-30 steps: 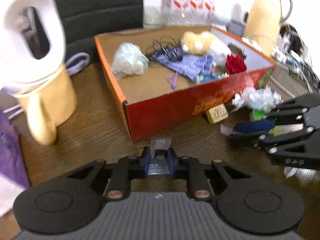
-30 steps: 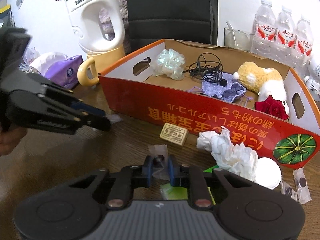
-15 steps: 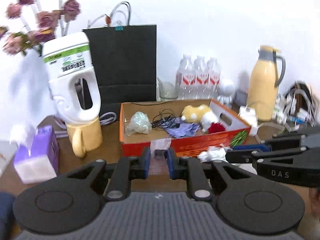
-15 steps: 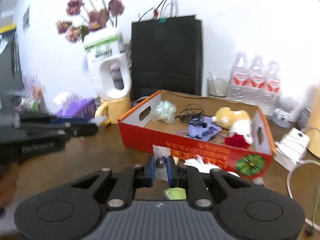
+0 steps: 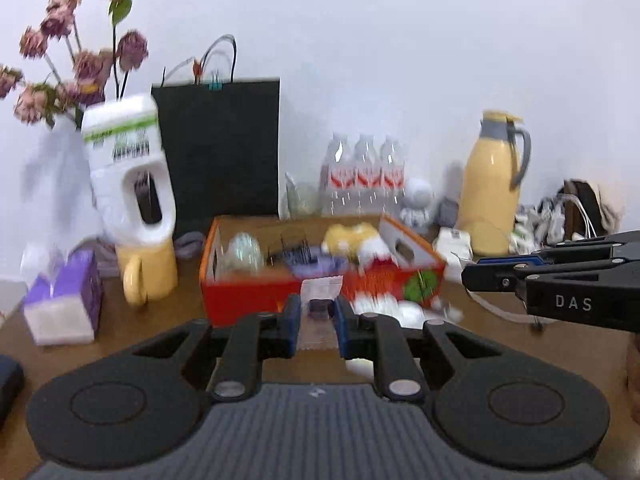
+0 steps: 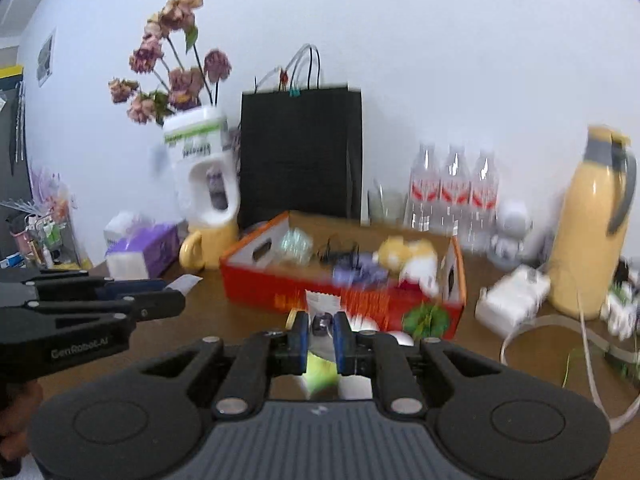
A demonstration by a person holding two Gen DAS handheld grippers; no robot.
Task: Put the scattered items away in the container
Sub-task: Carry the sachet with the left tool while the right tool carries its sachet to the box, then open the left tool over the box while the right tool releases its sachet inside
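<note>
We hold both grippers above table. Left gripper pinches candy wrapper; right gripper pinches second wrapper. Red box ahead.

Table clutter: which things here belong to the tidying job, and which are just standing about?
Job:
red box
wrapped sweet in left claw
wrapped sweet in right claw
crumpled tissue

Bystanders:
black bag
yellow flask
water bottles
tissue pack

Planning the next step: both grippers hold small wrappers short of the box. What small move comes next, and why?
Probably carry both forward over the red box: each hand-held gripper, left and right, pinches a clear wrapper short of its near wall.
</note>
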